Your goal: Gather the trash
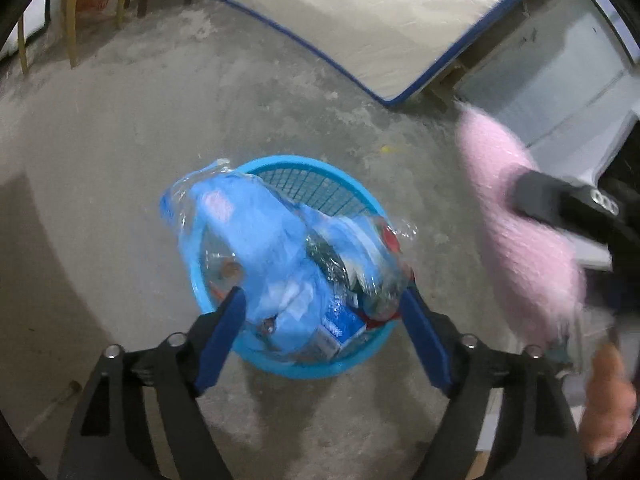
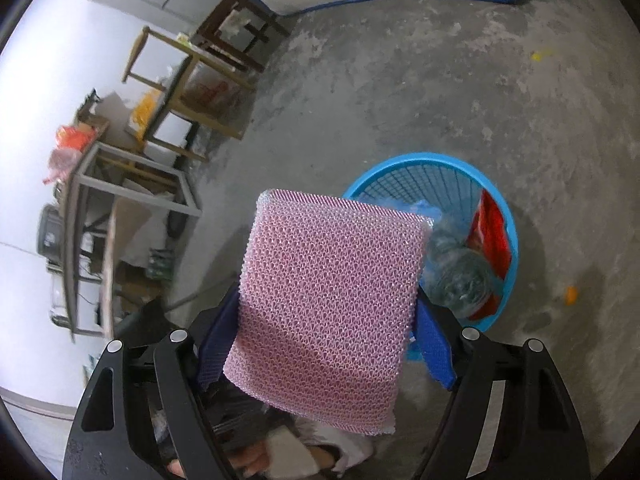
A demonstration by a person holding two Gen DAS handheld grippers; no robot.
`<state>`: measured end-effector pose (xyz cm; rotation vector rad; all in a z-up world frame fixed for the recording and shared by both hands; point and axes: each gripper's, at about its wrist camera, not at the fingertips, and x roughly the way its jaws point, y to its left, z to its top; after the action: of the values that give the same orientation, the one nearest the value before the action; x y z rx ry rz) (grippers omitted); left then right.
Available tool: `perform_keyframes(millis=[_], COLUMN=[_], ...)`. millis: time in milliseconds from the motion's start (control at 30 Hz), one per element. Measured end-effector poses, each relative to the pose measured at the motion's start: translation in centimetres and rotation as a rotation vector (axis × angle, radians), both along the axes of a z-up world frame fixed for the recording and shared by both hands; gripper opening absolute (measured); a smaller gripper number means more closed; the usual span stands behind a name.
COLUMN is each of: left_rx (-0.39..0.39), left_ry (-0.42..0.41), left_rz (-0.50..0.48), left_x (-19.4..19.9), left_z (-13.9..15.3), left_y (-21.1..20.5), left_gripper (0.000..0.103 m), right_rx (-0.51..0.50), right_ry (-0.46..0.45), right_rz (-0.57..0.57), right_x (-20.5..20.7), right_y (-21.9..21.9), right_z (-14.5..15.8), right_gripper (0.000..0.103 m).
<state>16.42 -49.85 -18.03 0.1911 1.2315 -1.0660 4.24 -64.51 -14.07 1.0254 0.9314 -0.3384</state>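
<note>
On the bare concrete floor stands a round blue basket with latticed walls, and the trash lies heaped in it. At its left rim a crumpled blue plastic bag in clear film rises above the edge, blurred; the left gripper hangs just over it with its jaws spread wide, the blue pads on either side of the heap. The pads do not press on the bag, though whether the left pad touches it cannot be told. Toward the near right of the basket lie a blue-and-white carton, a crushed clear plastic bottle and, against the right wall, a red wrapper.

To the right of the basket, seen from the left wrist, a pink netted foam sheet hangs blurred in the air beside a black gripper finger. The right wrist camera shows the same pink sheet upright between the fingers of the right gripper, covering the basket's left rim from this view. The jaws stand wide and the sheet fills the span between the blue pads, so they grip it by its lower edges.

Behind, along the far edge of the floor, lies a white mattress with blue piping; wooden stools stand at the wall.
</note>
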Motion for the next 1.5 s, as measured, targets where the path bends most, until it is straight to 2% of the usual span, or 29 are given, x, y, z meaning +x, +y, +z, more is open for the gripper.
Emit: perform_keyframes(millis=[67,200,433,533,733,933,1033,1200,1500], left_rx=[0.006,0.004,-0.024,-0.062,-0.091,-0.106,-0.112,-0.14,-0.189], left_ry=[-0.031,-0.033,-0.069,-0.087,-0.128,-0.163,-0.168,-0.155,-0.199], left_rz=[-0.022,-0.038,-0.074,-0.085,-0.068,-0.044,-0.026,-0.006,-0.002], left_x=[-1.1,-3.5,-6.2,-7.2,-8.6,-8.5,-8.3,-7.9,-9.4], left_z=[1.2,3.5,7.5,9.7,12.2,13.1,13.2,13.4,15.4], left_y=[1.1,4.7,10.3,12.9,15.9,17.3,17.7,18.9,20.9], left_gripper=[0.084,0.085,0.086,0.086,0.088,0.088,0.088,0.089,0.091], right_rx=[-0.012,-0.054,-0.133,-0.149,-0.177,-0.211,-0.206,-0.212,-0.183], right_ry=[0.026,0.113,0.422,0.542,0.692,0.731,0.72,0.646,0.489], right_rz=[0.047,0.187,0.403,0.419,0.422,0.401,0.37,0.332,0.195], right_x=[1.0,4.0,10.7,12.9,15.3,16.3,15.7,14.8,10.1], right_y=[0.1,1.1,3.4,3.0,2.9,2.4,2.0,1.2,0.1], right_z=[-0.2,-1.3,-8.5,-12.2,-17.2,-19.3,-18.6,-14.6,-8.2], right_gripper=[0.074,0.075,0.075,0.075,0.077,0.079,0.081,0.087,0.087])
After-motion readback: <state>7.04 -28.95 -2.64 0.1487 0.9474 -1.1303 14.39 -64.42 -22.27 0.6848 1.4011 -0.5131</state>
